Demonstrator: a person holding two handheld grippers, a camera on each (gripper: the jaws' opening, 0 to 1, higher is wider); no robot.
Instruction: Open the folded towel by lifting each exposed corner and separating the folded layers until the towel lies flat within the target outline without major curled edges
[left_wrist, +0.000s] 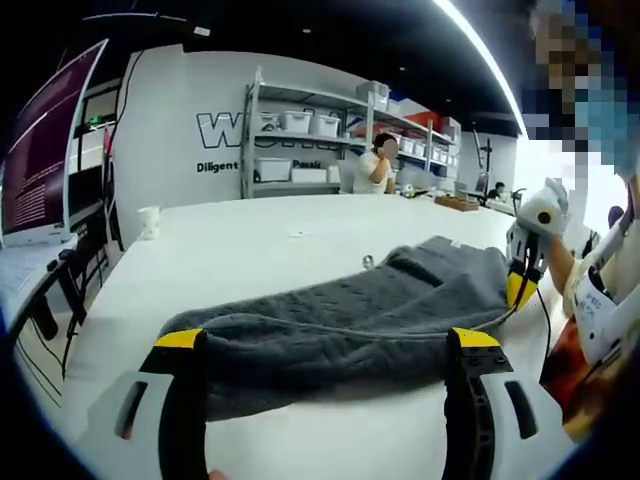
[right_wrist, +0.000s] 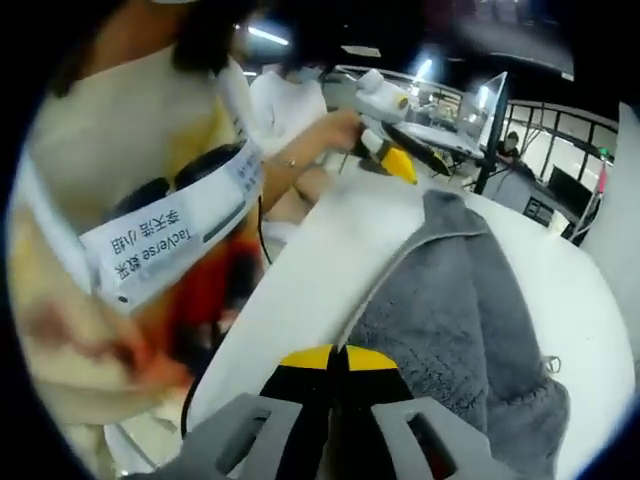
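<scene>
Left gripper (left_wrist: 325, 345) jaws stand wide over the grey towel (left_wrist: 370, 315); right gripper (right_wrist: 335, 360) jaws pinch the towel edge on the white table (left_wrist: 250, 240).

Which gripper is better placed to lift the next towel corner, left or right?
Left, probably. The left gripper is open, its jaws straddling the towel edge. The right gripper looks shut at the towel's far edge, so it seems already occupied.

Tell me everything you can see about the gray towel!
The gray towel looks soft and fluffy, with a paler stitched edge. It lies rumpled and partly folded on the white table, not yet flat. The left tool stands open at its near edge. The right tool is shut at the towel's corner.
</scene>
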